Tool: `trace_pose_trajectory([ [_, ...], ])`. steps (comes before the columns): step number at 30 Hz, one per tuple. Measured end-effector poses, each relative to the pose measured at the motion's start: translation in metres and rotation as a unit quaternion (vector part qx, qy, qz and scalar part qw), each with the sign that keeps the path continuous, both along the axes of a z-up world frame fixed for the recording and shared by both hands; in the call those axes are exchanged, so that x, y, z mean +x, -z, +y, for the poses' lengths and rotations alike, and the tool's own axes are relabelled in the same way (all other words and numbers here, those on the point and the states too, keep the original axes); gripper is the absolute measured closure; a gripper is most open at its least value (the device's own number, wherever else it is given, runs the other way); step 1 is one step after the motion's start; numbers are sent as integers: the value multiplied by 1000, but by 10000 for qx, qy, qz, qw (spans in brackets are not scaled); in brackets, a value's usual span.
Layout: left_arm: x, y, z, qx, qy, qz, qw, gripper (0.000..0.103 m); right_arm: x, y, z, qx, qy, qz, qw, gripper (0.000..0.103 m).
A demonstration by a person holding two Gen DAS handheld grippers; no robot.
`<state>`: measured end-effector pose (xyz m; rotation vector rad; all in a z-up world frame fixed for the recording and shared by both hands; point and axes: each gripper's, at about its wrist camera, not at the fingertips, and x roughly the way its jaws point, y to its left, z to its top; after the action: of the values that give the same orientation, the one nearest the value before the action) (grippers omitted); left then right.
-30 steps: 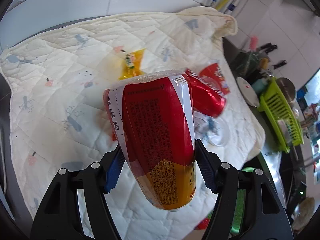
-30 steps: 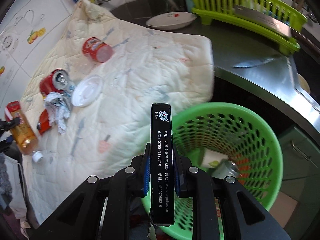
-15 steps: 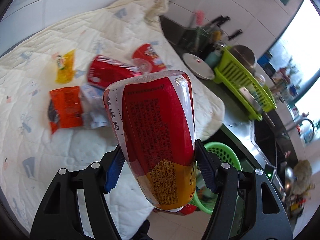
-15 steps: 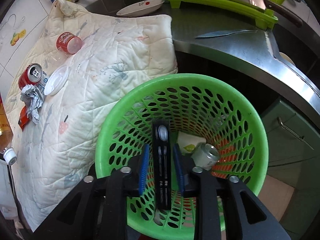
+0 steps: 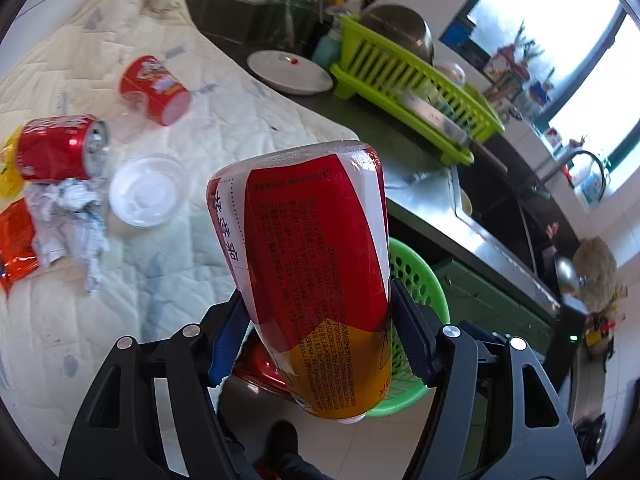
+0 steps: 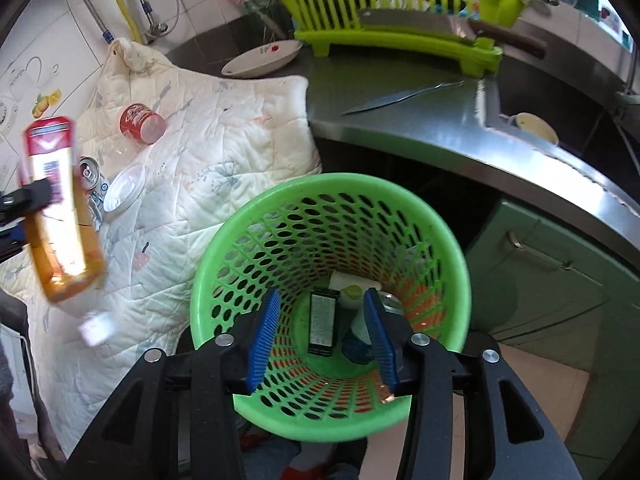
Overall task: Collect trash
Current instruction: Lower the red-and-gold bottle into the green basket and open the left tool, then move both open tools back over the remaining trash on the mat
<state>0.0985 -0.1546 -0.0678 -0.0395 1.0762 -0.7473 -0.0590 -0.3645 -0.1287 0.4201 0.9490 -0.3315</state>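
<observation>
Black box (image 6: 322, 321) has dropped into basket (image 6: 256, 216), below parted jaws.

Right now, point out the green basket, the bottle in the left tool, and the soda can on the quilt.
green basket (image 6: 224, 240), right wrist view, left rim.
bottle (image 5: 320, 264), left wrist view, red label.
soda can (image 5: 52, 158), left wrist view, red side wall.

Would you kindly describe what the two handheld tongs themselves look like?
Both the left tongs and the right tongs share one design: matte black angular plastic frames with triangular cut-outs, round silver screw heads at the joints, and ribbed blue pads lining the fingers. No cables, markings or sleeves are visible.
</observation>
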Motion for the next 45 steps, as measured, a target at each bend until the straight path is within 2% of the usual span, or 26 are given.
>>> trace_pose_trajectory([
  [4,-7,16,-33,116,243,87,9996,37,-12,-4,-4,-6,68,-67,10000,53],
  [11,-18,60,-77,304,520,537,9967,36,-36,-2,-11,-18,241,-55,9997,52],
  [16,-24,88,-94,402,604,882,9935,34,-50,-1,-18,14,356,-45,9994,52],
  [20,-28,98,-101,480,683,901,9924,32,-55,-1,-22,26,397,-61,9992,52],
  [22,-30,100,-99,484,704,909,9922,28,-55,-1,-21,45,398,-67,9992,52],
  [25,-29,97,-96,504,696,926,9920,28,-54,-2,-20,61,374,-80,9993,52],
  [34,-21,60,-51,422,399,390,9975,28,-33,-6,-10,76,89,-162,9998,49],
  [40,-7,39,-7,423,-116,74,9990,28,-3,-9,5,66,-297,-177,9994,48],
  [45,10,23,41,429,-703,-180,9964,28,26,-14,22,60,-658,-220,9976,47],
])
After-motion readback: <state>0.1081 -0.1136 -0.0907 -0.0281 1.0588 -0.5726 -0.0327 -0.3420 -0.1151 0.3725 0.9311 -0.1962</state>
